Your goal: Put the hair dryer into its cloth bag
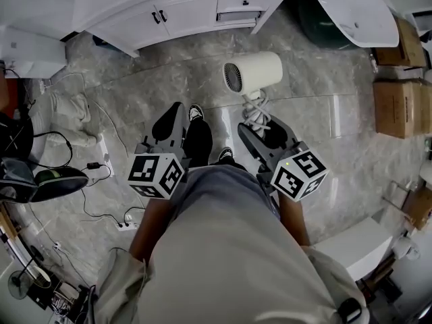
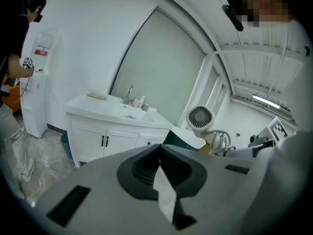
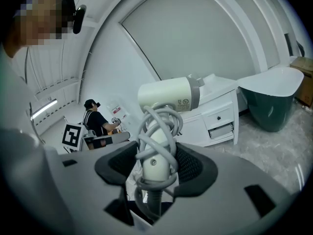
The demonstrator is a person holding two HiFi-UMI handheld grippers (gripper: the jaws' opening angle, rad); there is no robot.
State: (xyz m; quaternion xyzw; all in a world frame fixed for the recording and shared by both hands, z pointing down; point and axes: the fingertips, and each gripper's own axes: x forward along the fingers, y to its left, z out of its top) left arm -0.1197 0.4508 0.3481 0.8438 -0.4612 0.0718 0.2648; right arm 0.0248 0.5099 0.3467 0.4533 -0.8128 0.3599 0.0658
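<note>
The white hair dryer (image 1: 253, 73) stands upright in my right gripper (image 1: 260, 128), its grille turned left and its grey cord wound round the handle. In the right gripper view the gripper (image 3: 159, 148) is shut on the handle, with the dryer (image 3: 168, 96) above the jaws. My left gripper (image 1: 177, 113) is held beside it over the floor. In the left gripper view the gripper (image 2: 160, 148) is shut on a narrow strip of white cloth (image 2: 165, 192); the rest of that cloth is hidden. The dryer (image 2: 201, 117) shows to its right.
A white vanity cabinet (image 1: 182, 9) stands ahead, and a white tub (image 1: 344, 12) at the back right. Cardboard boxes (image 1: 398, 100) line the right wall. Cables and a power strip (image 1: 125, 223) lie on the marble floor at left, near a black bag (image 1: 27, 181). Another person (image 3: 95, 121) stands nearby.
</note>
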